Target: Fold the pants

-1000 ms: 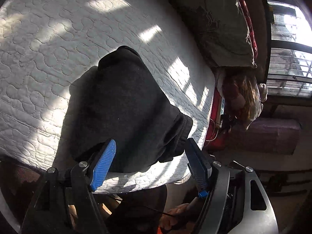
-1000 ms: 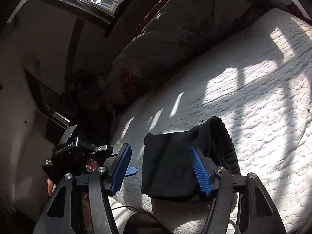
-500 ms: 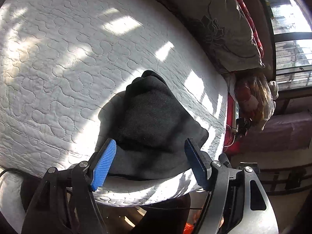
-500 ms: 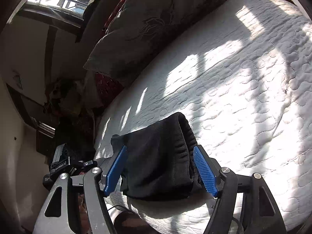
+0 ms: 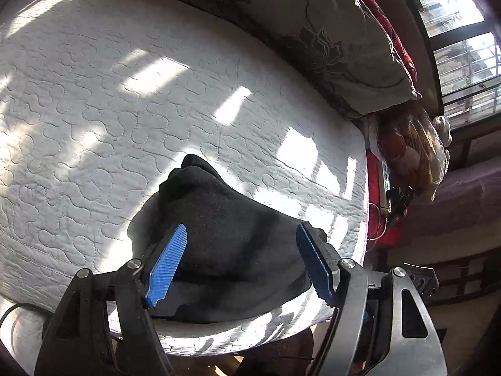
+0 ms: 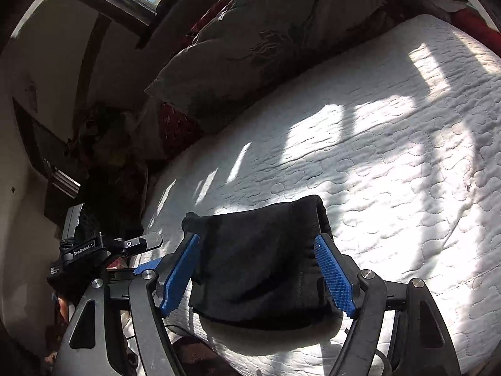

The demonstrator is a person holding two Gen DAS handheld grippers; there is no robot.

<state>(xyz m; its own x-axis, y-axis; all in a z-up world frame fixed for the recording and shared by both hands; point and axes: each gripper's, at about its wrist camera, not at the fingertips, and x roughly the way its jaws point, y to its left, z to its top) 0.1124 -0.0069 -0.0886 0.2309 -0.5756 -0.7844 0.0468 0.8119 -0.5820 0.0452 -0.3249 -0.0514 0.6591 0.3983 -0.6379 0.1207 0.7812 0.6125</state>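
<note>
Left wrist view: the black pants (image 5: 231,244) are seen folded into a compact bundle on the white quilted mattress (image 5: 125,100), close to its near edge.
Left claw (image 5: 241,260): held wide open, nothing gripped; the bundle's near part is framed between the blue pads, and contact cannot be made out.
Right claw (image 6: 258,271): likewise spread open and empty, with the pants (image 6: 260,257) seen between its blue pads.
Hidden: the bundle's near edge is partly covered by the claw frames in both views; how many layers are folded cannot be told.
Cut off: the grey patterned pillow (image 5: 328,37) is cropped at the top, and the window (image 5: 460,47) at the right edge.
Hard to make out: the dark clutter beside the bed in the right wrist view.
Changed since one second ago: both claws have been drawn back and raised, so more mattress is shown; the bundle has stayed in place.
</note>
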